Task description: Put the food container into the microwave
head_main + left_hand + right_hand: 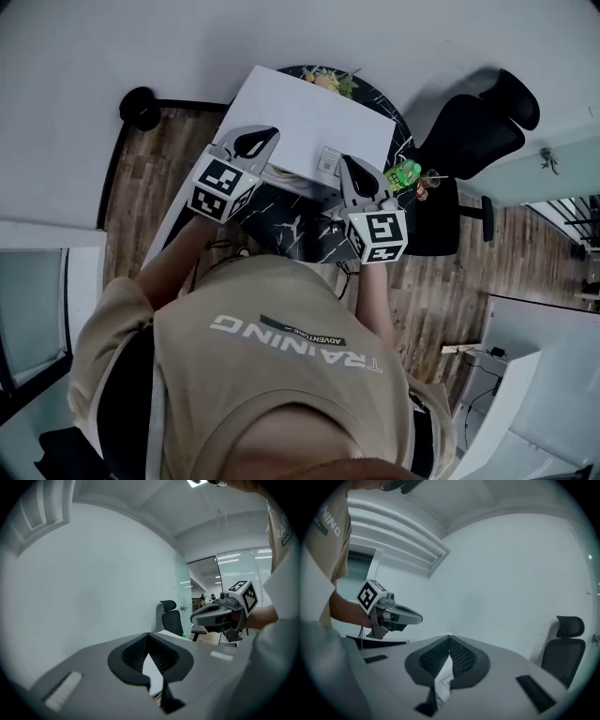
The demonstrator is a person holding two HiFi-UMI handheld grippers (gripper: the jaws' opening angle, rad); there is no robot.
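Observation:
A white box-shaped microwave [300, 117] stands on a dark marbled table [291, 225], seen from above in the head view. Behind it, at the table's far edge, lies what looks like a food container [330, 81] with yellow and green contents. My left gripper [255, 143] is held up over the microwave's near left corner, and my right gripper [356, 175] over its near right corner. Both are shut and hold nothing. In the left gripper view the left gripper [149, 637] points at a bare wall. The right gripper [449, 639] does the same in its own view.
A green bottle [405, 173] stands at the table's right edge. A black office chair [469, 131] sits right of the table. A dark round object [141, 108] lies on the wooden floor at the far left. White walls close in behind the table.

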